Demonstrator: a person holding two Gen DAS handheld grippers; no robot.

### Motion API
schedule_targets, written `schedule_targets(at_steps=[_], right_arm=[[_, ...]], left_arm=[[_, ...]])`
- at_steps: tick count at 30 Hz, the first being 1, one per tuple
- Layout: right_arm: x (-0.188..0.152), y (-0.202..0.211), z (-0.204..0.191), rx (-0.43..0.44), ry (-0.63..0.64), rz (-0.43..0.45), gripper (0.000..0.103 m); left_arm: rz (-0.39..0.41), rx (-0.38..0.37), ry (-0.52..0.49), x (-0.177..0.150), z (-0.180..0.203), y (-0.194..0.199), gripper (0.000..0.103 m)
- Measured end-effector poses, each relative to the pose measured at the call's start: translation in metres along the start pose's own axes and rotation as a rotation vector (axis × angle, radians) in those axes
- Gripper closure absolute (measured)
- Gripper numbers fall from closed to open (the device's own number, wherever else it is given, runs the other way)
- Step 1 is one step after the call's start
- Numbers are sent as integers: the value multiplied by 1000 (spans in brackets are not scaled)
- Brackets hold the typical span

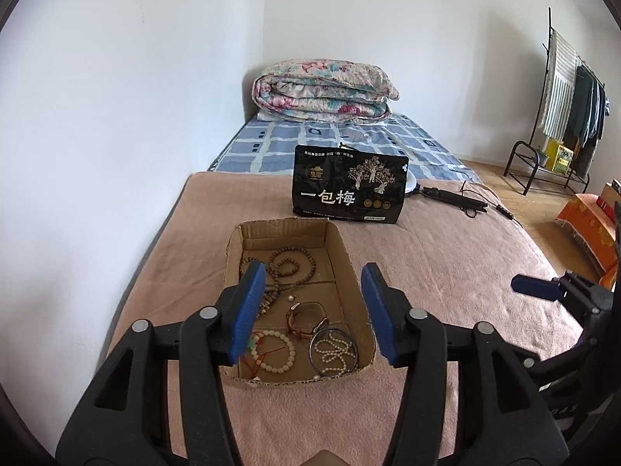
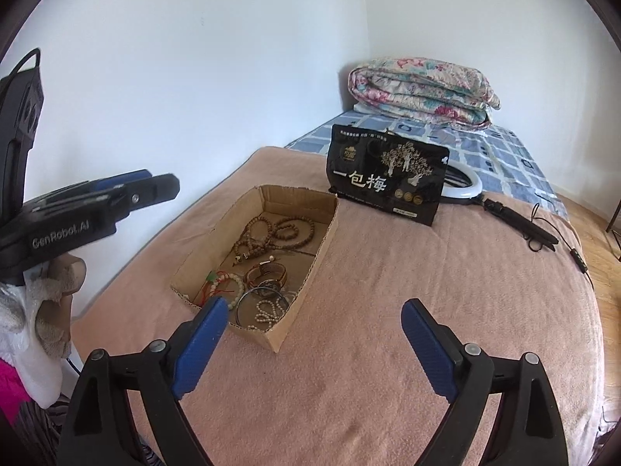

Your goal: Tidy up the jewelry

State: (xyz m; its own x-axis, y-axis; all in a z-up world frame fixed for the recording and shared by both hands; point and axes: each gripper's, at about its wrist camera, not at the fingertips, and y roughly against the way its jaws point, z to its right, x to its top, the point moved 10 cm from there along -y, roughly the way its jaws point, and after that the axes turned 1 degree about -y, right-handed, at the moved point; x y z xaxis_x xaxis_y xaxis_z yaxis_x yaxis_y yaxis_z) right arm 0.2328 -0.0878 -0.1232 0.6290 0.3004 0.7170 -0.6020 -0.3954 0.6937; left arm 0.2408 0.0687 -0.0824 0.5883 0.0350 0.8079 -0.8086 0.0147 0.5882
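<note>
Left gripper (image 1: 314, 310) hovers level above the box (image 1: 351, 268) of jewelry, wide open, empty; right gripper (image 2: 314, 345) beside it likewise.

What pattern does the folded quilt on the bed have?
The folded quilt has a pink-and-teal floral pattern, clearest in the left wrist view.

My right gripper (image 2: 314, 345) hung spread wide above the pink blanket (image 2: 388, 310), beside the cardboard box (image 2: 310, 272) holding beads (image 2: 268, 233), bangle (image 2: 264, 303) and watch (image 2: 268, 273).
</note>
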Motion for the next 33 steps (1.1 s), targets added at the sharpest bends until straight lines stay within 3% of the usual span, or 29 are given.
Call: schedule_targets(at_steps=[6,9,10,14,22,33], right_arm=[[1,16,6,-19,-9,31,7],[-1,22,11,-37,-20,40,6],[-1,23,14,-51,-22,45,0],[-1,30,23,-76,-33,66,0],[3,40,39,-101,-80,105,0],[2,39,37,-102,-67,107,0]], left_arm=[[-9,7,3,-10,4,11,43],[9,18,3,-10,4,18,29],[17,21,3,-9,4,21,27],[40,40,-21,-7,8,28,25],[69,34,-57,-2,23,39,7],[91,65,-75,1,34,51,2]])
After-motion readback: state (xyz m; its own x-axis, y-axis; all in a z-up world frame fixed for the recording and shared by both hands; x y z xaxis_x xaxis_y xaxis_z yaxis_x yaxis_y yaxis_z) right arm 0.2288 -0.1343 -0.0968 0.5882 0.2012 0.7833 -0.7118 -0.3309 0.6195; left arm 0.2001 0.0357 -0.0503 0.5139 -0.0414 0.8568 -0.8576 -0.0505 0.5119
